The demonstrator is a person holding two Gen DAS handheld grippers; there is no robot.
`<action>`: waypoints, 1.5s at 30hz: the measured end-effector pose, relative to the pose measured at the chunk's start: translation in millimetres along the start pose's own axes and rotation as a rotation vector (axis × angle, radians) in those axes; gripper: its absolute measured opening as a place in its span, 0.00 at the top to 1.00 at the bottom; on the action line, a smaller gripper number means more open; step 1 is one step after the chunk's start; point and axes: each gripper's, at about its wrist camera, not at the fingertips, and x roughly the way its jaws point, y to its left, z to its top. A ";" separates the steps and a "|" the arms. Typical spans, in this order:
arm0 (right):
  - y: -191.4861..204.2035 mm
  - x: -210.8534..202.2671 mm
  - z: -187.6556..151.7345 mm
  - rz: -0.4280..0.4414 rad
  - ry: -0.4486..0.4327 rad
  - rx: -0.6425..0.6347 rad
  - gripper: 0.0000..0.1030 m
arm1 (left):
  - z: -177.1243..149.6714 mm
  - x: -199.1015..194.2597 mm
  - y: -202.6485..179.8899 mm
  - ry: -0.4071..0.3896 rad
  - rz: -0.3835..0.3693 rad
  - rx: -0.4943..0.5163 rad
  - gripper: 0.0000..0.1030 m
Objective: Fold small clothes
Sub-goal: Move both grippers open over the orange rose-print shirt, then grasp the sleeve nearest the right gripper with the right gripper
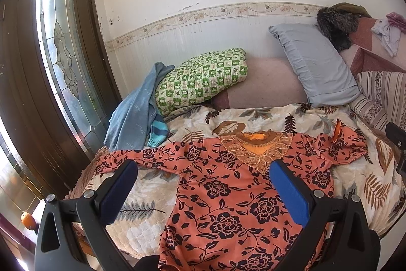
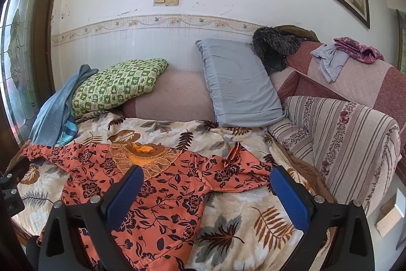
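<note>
An orange top with dark flowers and a lace neckline (image 1: 228,197) (image 2: 152,189) lies spread face up on the leaf-print blanket (image 1: 152,210) (image 2: 241,230). Its left sleeve stretches out flat; its right sleeve (image 2: 241,172) is bent, with the cuff turned up. My left gripper (image 1: 203,172) hovers open over the chest and left side of the top, nothing between its blue pads. My right gripper (image 2: 206,177) hovers open over the right armpit and sleeve, also holding nothing.
A blue garment (image 1: 134,108) and a green checked pillow (image 1: 203,78) lie at the back left, a grey pillow (image 2: 241,88) at the back. A striped sofa arm (image 2: 342,144) with loose clothes (image 2: 332,60) rises on the right. A glass door (image 1: 61,55) stands left.
</note>
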 end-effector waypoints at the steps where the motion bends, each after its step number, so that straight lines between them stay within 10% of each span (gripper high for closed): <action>1: -0.7 -0.8 0.3 0.000 -0.002 0.000 0.02 | 0.2 -0.4 0.2 -0.002 0.000 0.001 0.00; 8: -37.6 35.1 -12.6 0.049 0.043 0.024 0.02 | -4.2 35.4 -5.7 0.073 -0.092 0.005 0.00; 20: -192.9 208.8 -48.5 -0.010 0.303 0.265 0.02 | -37.0 242.3 -66.8 0.386 -0.275 -0.103 0.00; 31: -103.3 357.0 -43.3 0.097 0.436 0.061 0.02 | -35.6 310.0 -70.8 0.172 -0.083 0.013 0.00; 38: -64.3 425.2 -54.8 -0.048 0.451 -0.031 0.03 | -46.9 334.2 -53.4 0.253 -0.101 0.031 0.00; 40: -73.4 446.0 -60.4 -0.081 0.488 0.019 0.10 | -46.6 336.5 -49.8 0.257 -0.107 0.016 0.00; 42: -91.7 462.1 -69.5 -0.087 0.556 0.101 0.65 | -45.5 337.7 -47.5 0.251 -0.106 0.007 0.00; 45: -117.5 453.7 -70.8 -0.044 0.527 0.254 0.76 | -44.3 340.5 -44.6 0.253 -0.106 -0.006 0.00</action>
